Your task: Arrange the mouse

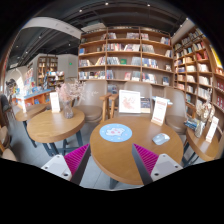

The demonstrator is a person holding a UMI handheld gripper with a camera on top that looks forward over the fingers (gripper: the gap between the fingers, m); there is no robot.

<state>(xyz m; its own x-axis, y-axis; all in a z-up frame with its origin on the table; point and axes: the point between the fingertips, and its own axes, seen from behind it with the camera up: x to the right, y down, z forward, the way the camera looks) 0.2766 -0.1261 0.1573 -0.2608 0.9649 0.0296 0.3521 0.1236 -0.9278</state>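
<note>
Mouse cannot be made out anywhere; only a round blue mat (116,132) is seen on the wooden bench (95,150), likely laid there to receive it. The claw (110,160) is held wide open and empty, above the bench's near edge.

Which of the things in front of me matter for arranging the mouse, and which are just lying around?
For the job: tongs, open and empty; blue round pad on the round table, just ahead of them. No mouse can be made out.
Lying about: display cards, second table, bookshelves.
</note>
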